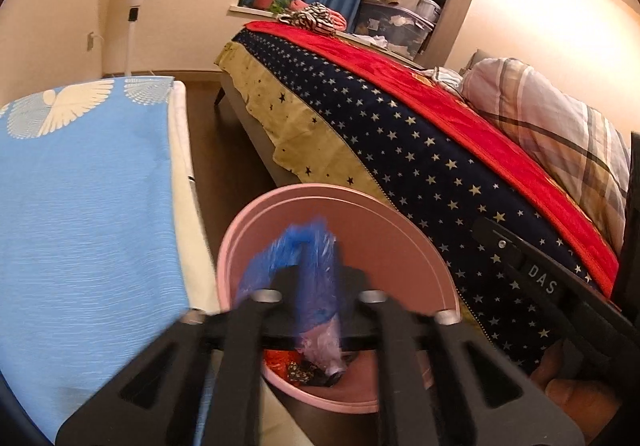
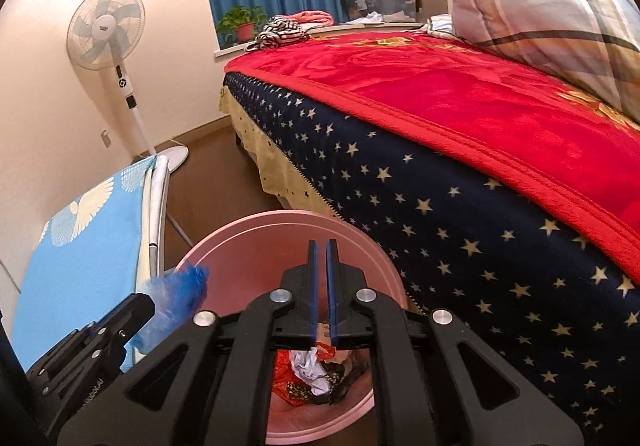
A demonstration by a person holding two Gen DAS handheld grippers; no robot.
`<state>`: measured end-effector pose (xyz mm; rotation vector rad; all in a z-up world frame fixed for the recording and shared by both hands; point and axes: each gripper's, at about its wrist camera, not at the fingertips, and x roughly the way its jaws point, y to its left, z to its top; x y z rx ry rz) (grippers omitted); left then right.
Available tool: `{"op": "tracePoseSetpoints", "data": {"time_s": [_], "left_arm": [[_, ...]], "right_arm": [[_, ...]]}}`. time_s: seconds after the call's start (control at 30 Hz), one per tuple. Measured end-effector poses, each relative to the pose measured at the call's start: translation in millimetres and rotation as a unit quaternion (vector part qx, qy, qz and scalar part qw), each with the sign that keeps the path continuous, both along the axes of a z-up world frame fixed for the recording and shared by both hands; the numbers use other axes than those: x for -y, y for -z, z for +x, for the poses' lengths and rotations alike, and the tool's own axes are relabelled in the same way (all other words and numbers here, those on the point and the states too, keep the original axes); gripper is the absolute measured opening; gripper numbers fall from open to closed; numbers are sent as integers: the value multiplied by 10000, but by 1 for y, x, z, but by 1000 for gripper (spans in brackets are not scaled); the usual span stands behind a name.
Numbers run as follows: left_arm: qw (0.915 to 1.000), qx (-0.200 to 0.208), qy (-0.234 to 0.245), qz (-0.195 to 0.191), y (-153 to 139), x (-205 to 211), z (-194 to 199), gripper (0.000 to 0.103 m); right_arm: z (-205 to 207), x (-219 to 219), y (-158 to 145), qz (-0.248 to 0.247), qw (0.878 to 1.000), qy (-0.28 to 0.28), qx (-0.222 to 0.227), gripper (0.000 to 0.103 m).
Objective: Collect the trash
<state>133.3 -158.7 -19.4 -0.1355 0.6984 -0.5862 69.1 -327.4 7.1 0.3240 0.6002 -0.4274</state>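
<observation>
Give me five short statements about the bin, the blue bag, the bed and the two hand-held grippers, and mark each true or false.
1. The pink bin stands on the floor beside the bed. True.
2. The bin has nothing in it. False: crumpled trash lies at its bottom.
3. A blue plastic bag sits between the fingers of the left hand-held gripper, above the bin. True.
4. The right hand-held gripper grips a bottle. False: nothing sits between its fingers, which stand slightly apart.
5. The blanket on top of the bed is green. False: it is red.
</observation>
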Motion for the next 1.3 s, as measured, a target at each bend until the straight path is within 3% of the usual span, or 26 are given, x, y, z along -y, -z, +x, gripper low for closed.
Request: {"op": "tracePoseSetpoints", "data": {"time_s": [0.03,0.1,0.17,0.27,0.37,0.5,0.73,1.0,1.3], "left_arm": [[10000,39,-49,-8,-2,-3,-2,42],[9998,127,-153,-16,-9,-10,-6,52],[9996,183,-215,-8,-14,-15,-10,59],[9988,295,-382,17,-24,-28,-18,77],[9979,387,-520,30,-34,-42,-25,84],[9949,580,-827,3,-52,-65,-38,93],[9879,726,-1370,-42,-73,-105,-60,95],[9699,1253,-1975,677,-83,-132,-96,95],[9546,1120,-2678,669,-91,-177,-137,95]], "right_arm": [[-2,0,-2,-11,10000,12,12,14],[-6,-2,-6,-55,10000,43,68,47],[-11,-5,-11,-102,9998,38,142,58],[-14,-12,-16,-44,9998,-124,168,70],[-18,-23,-22,-21,9996,-248,140,74],[-26,-40,-33,-55,9987,-475,191,86],[-42,-80,-43,-49,9947,-1011,154,92],[-62,-118,-59,-242,9915,-1269,153,98],[-78,-147,-59,-386,9878,-1510,-7,98]]}}
